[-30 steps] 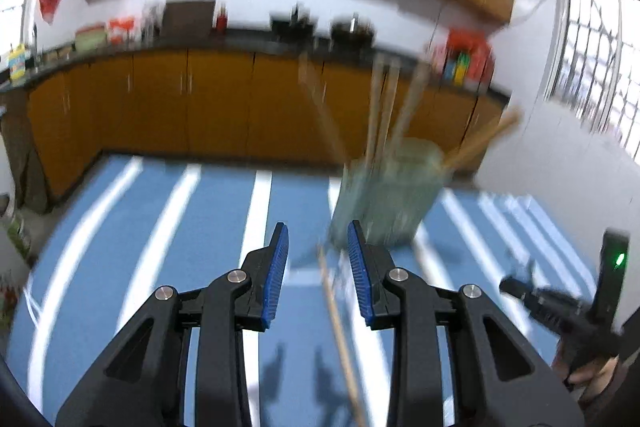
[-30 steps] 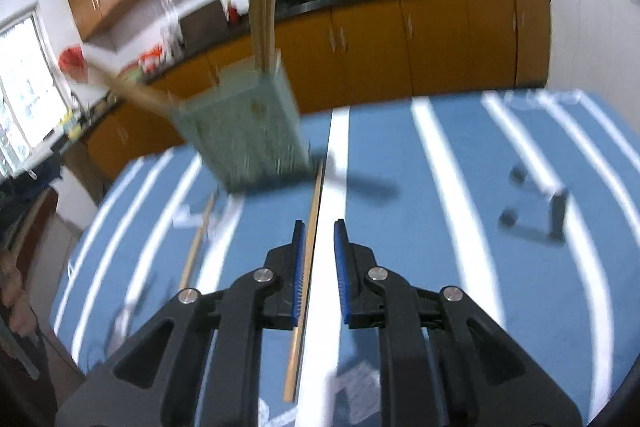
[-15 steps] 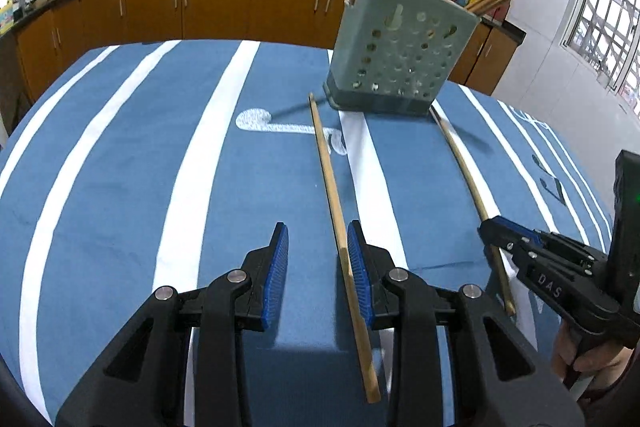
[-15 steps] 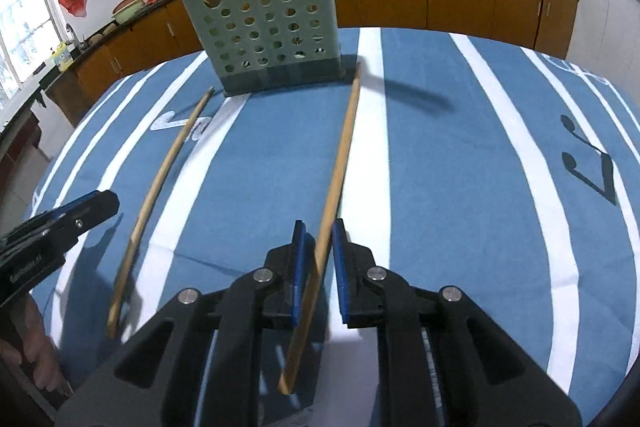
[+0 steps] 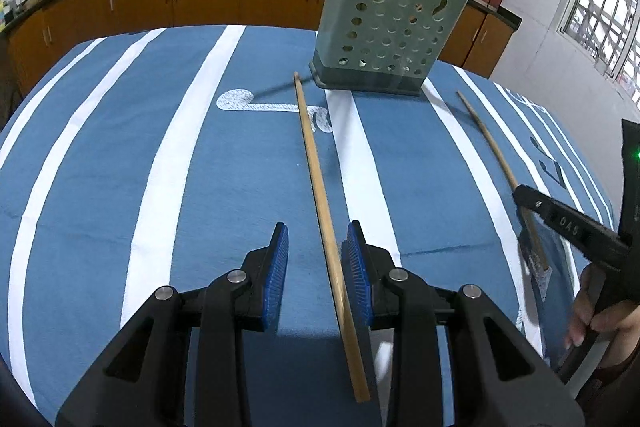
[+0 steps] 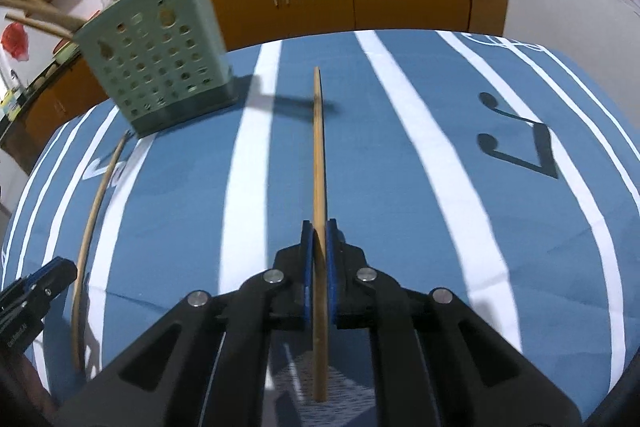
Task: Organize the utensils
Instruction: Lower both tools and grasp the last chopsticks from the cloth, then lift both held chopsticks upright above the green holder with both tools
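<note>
A wooden chopstick [image 6: 318,163] is clamped between the blue pads of the right gripper [image 6: 319,227]. A green perforated holder [image 6: 154,55] is seen far left, and a second chopstick [image 6: 94,227] is laid at its near side.

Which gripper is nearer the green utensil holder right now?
Neither clearly. The left gripper straddles one chopstick; the right gripper clamps another; both are well short of the holder.

I see one wooden chopstick [image 5: 325,223] lying between my left jaws, another chopstick [image 6: 319,163] pinched in my right, both pointing toward the green holder [image 5: 388,39].
</note>
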`<state>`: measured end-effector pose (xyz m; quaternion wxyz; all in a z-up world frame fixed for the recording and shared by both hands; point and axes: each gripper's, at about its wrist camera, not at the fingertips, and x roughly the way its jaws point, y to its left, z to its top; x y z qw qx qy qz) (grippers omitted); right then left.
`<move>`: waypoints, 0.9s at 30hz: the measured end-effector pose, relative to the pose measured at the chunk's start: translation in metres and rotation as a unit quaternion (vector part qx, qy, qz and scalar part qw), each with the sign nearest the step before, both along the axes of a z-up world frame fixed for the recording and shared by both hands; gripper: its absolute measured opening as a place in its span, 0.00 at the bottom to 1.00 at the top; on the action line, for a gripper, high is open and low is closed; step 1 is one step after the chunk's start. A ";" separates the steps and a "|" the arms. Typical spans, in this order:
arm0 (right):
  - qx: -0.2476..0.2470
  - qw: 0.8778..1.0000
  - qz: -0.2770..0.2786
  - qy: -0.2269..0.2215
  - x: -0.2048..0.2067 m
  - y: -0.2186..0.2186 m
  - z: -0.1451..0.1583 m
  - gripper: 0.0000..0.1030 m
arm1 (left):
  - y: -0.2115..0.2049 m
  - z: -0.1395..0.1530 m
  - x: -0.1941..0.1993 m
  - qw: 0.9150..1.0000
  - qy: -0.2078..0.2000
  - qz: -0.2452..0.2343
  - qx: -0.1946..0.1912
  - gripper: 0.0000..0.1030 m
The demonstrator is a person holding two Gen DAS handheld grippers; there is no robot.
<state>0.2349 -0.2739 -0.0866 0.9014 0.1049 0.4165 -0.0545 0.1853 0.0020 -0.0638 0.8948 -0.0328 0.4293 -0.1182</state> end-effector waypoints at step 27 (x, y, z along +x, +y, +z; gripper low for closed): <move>0.008 0.999 0.037 0.003 0.008 0.002 -0.003 0.08 | 0.040 -0.001 0.052 0.999 0.015 0.040 0.020 0.07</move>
